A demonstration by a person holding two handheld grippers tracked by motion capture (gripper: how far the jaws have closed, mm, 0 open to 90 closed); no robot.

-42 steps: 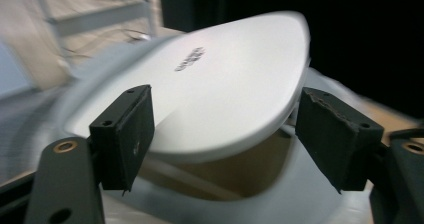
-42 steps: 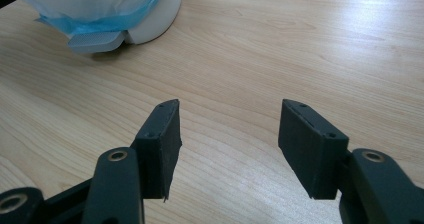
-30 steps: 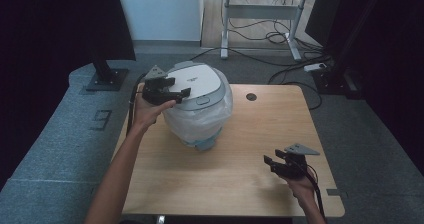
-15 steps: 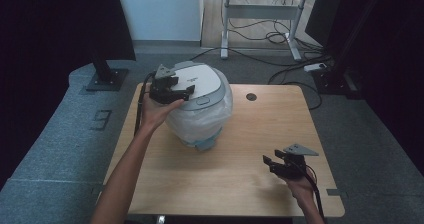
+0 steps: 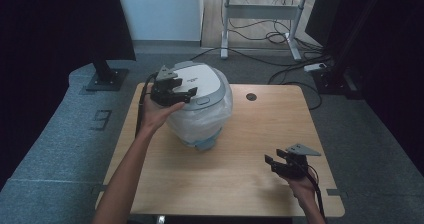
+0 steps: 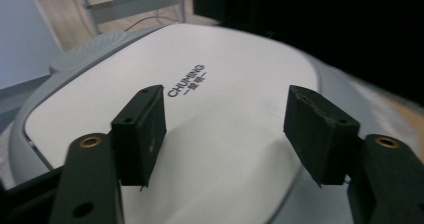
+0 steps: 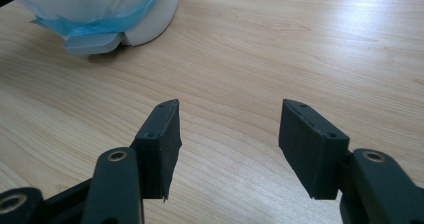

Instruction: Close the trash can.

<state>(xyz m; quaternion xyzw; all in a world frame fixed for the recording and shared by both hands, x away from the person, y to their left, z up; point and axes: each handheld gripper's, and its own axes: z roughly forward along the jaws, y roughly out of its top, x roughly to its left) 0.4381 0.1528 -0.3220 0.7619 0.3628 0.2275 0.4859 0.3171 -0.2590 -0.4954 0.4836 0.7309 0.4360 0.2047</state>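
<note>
Left claw over the rice cooker's lid, right claw idle

The left claw (image 5: 186,90), narrowing but still spread on nothing, hovers above the rice cooker (image 5: 200,106), back-left on the desk (image 5: 235,184): bulky, probably heavy, with plastic-wrapped slippery sides, so grip the rigid lid (image 6: 200,114) edge. The right claw (image 5: 276,160) is spread, empty.

Rice cooker (image 5: 200,104) blocks table (image 5: 225,184) rear-left; bare wood free across front, right, around right gripper (image 5: 280,163).
</note>
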